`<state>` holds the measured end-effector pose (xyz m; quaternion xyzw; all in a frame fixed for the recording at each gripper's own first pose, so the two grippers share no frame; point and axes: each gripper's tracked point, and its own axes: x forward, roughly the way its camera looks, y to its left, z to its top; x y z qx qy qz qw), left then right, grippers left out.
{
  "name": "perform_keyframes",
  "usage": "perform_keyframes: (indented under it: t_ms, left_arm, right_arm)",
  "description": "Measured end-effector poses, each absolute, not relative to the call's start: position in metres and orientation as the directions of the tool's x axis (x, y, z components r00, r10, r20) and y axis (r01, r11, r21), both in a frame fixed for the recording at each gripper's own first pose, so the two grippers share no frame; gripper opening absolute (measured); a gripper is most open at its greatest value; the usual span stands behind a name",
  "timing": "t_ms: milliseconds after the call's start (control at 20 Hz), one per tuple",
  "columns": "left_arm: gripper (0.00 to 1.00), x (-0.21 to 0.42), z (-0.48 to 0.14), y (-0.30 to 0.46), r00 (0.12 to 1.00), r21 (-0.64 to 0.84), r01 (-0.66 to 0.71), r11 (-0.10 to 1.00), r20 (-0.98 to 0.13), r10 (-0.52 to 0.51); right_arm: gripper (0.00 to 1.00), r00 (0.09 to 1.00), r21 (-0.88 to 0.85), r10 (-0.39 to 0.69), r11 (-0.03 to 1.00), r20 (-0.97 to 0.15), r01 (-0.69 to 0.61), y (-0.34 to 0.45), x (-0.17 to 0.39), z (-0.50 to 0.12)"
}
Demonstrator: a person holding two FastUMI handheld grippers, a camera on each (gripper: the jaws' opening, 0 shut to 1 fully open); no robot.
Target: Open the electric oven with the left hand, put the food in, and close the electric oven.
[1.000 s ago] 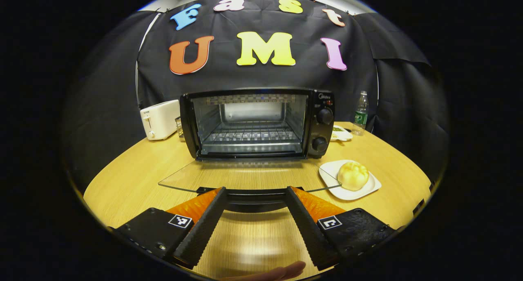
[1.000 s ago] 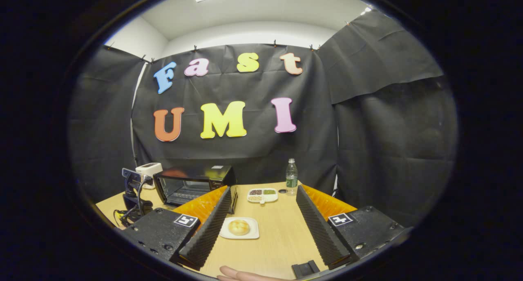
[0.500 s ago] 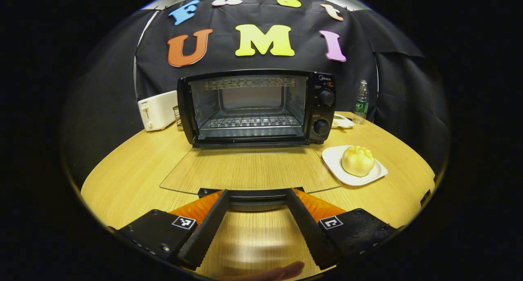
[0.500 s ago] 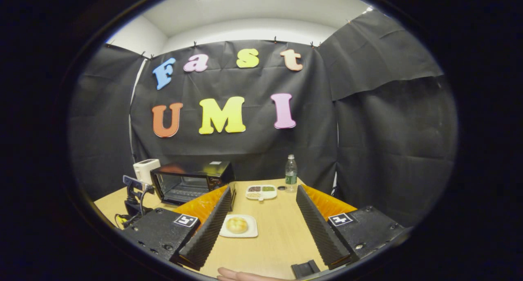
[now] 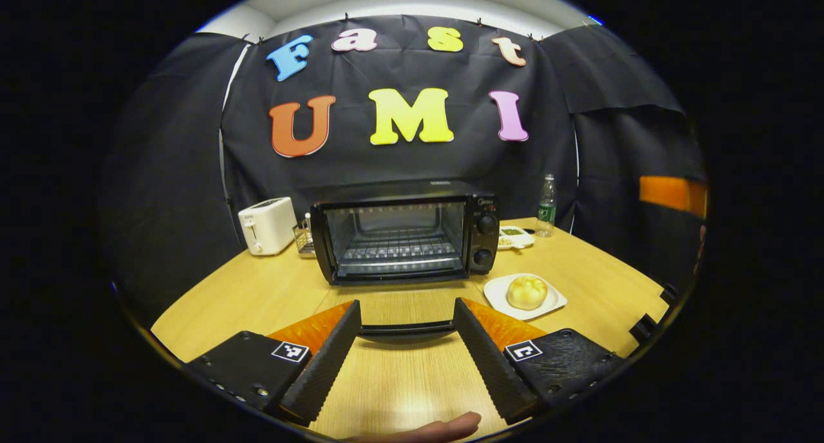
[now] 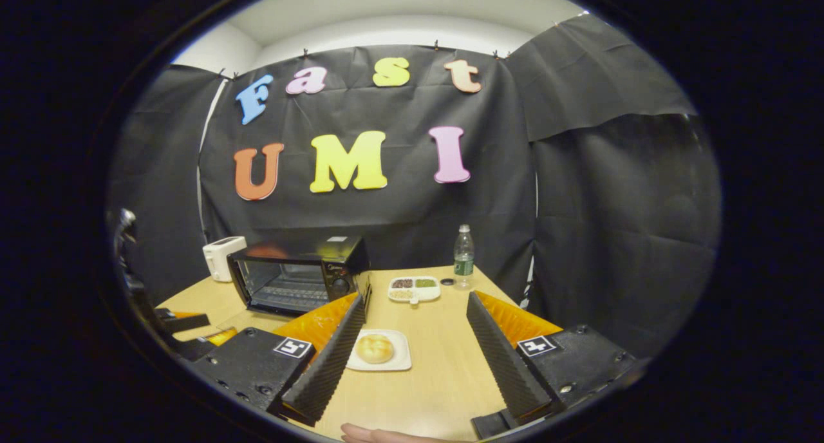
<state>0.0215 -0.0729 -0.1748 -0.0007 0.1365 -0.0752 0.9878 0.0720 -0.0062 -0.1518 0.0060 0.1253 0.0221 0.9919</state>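
1. On the table [image 5: 257, 295]: black oven [image 5: 404, 240], glass door [image 5: 402, 314] dropped flat toward the left gripper [image 5: 404, 340]; wire rack inside, nothing on it.
2. Right of the oven: bun [image 5: 526, 292] on a white plate [image 5: 553, 300], round, pale, glossy.
3. Behind it: divided white dish [image 6: 414, 288] with grains or beans, and a clear bottle [image 6: 461, 257].
4. White toaster [image 5: 266, 225] left of the oven.
5. Left gripper: spread wide, holding nothing, ribbed fingers just short of the door handle.
6. Right gripper [image 6: 415, 359]: spread wide, holding nothing, above the plate.
7. Light wood tabletop; black cloth walls, white ceiling.
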Motion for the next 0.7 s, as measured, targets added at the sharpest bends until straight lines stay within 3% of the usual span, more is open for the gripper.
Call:
perform_keyframes:
  t_ms: [400, 700]
  left_arm:
    - [0.95, -0.016, -0.068, -0.041, 0.989, 0.015, 0.104, 0.994, -0.107, -0.102]
    - [0.95, -0.04, -0.032, -0.025, 0.993, -0.07, 0.102, 0.992, -0.05, -0.106]
  right_arm:
    - [0.99, 0.923, 0.015, 0.111, 0.993, -0.369, -0.113, 0.039, 0.133, -0.234]
    - [0.99, 0.845, 0.025, 0.112, 0.993, -0.522, -0.115, 0.056, 0.162, -0.326]
